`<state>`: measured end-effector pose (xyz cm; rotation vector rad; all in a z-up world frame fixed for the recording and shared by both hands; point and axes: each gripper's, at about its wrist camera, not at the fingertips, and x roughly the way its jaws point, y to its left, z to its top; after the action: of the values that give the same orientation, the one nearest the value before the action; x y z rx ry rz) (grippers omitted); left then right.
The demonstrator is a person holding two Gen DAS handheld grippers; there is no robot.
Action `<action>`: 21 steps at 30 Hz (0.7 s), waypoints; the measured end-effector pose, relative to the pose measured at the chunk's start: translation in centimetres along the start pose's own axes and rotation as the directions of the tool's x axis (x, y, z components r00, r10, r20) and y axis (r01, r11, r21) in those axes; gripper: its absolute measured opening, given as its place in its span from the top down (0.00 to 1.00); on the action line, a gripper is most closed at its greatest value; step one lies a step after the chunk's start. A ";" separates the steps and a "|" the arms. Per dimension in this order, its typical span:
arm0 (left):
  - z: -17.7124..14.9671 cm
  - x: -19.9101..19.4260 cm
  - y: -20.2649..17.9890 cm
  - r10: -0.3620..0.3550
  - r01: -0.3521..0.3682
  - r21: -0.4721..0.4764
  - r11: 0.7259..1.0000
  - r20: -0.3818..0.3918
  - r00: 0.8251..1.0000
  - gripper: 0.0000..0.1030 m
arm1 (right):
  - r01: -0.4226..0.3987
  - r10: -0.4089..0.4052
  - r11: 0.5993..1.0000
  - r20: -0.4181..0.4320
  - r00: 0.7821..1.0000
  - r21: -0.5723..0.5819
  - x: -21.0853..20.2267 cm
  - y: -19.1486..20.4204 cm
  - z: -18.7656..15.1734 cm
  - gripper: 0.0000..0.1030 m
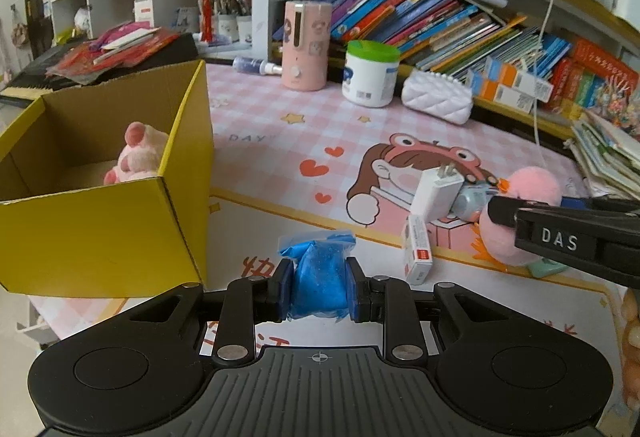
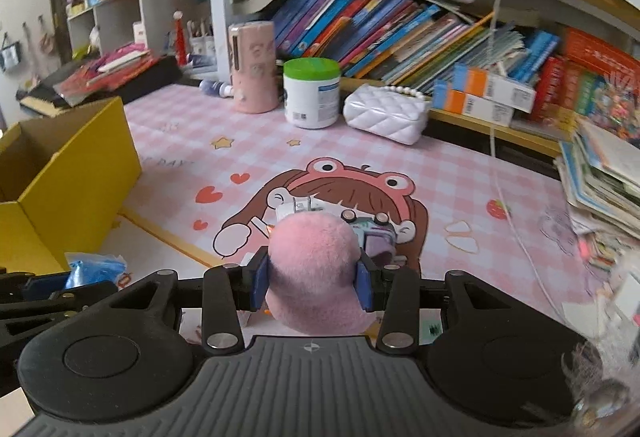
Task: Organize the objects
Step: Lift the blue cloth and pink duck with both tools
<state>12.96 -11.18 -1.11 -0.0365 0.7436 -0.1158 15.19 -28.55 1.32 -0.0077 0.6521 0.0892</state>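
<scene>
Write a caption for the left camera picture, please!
Left gripper holds a blue bag near the yellow box.

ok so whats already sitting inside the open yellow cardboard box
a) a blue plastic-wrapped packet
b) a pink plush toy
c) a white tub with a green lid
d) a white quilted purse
b: in the left wrist view a pink plush toy lies inside the open yellow cardboard box, and nothing else shows in there.

Your pink plush ball [image 2: 316, 269] is hiding most of the small items [image 2: 372, 233] behind it. The yellow box [image 1: 100, 233] is covering the plush toy's [image 1: 136, 153] lower half, and the right-hand book stack [image 2: 600, 189] is blurring.
</scene>
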 end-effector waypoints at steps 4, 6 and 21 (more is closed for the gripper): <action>-0.5 -1.0 0.6 -0.030 0.030 0.008 1.000 0.013 0.999 0.76 | 0.028 -0.028 1.000 -0.010 1.000 0.013 -1.7 0.8 -0.8 0.62; -0.8 -1.6 1.0 -0.043 0.042 0.012 0.999 0.017 0.999 0.76 | 0.037 -0.037 0.999 -0.021 0.999 0.016 -2.4 1.5 -1.3 0.62; -3.9 -7.0 8.9 -0.020 0.022 -0.044 0.999 0.039 0.999 0.76 | -0.006 0.004 0.999 -0.060 0.998 -0.032 -6.9 10.8 -4.6 0.62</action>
<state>6.05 -1.45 0.12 -0.0883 0.7072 -0.1182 6.05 -18.48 2.07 -0.0402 0.7104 0.1050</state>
